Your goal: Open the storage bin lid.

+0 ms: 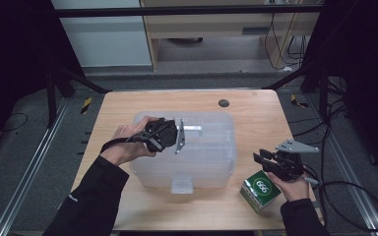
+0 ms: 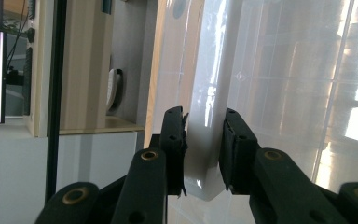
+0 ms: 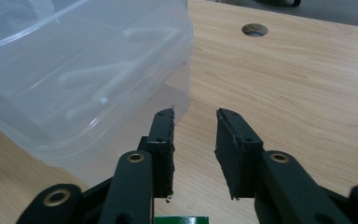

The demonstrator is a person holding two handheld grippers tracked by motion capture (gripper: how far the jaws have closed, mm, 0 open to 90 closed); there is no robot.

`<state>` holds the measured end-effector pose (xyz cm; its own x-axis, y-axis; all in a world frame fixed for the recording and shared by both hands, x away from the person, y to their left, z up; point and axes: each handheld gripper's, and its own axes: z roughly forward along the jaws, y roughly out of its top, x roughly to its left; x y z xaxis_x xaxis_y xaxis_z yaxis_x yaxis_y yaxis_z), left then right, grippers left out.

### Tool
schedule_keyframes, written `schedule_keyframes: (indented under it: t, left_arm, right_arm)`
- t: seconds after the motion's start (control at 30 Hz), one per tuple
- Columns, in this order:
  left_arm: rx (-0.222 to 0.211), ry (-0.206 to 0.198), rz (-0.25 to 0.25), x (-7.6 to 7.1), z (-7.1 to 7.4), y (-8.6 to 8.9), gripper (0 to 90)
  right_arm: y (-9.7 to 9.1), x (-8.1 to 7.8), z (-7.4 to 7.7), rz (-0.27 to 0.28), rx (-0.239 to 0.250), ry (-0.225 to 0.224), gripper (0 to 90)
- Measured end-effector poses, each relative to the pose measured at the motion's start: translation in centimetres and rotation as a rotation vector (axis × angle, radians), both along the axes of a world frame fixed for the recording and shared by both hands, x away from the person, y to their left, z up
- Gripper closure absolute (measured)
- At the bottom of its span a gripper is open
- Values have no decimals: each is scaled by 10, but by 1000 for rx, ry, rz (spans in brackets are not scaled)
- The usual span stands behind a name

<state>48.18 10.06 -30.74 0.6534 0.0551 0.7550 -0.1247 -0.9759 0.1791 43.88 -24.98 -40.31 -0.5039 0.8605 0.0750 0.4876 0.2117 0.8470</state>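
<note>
Left tongs (image 2: 204, 154), held level over the clear plastic box (image 1: 211, 162) mid-table, pinch its white lid handle (image 2: 207, 140). Right tongs (image 3: 195, 154) hover part-open, holding nothing, above the green carton (image 1: 261, 191) beside the box.

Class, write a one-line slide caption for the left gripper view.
Left gripper clamps the white handle of the clear plastic box.

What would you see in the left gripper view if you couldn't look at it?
The left tool has its two black jaws closed on a white plastic handle of a clear storage box. Behind, at the left, stands light wooden furniture.
</note>
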Motion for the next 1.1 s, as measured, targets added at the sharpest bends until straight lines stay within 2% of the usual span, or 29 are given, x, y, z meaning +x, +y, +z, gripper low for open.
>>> schedule_keyframes:
  t: [0.23,0.4,0.6,1.1]
  left_arm:
    - [-6,1,9,1,1,-1,725]
    - [-11,6,8,1,2,0,725]
    - [-25,12,15,3,3,0,723]
    - [-75,-15,56,12,11,0,710]
  right_arm:
    - [0,-3,2,18,32,-8,810]
    - [2,-6,5,28,37,-11,900]
    - [9,-8,7,62,35,-1,900]
    - [21,-13,5,100,16,7,900]
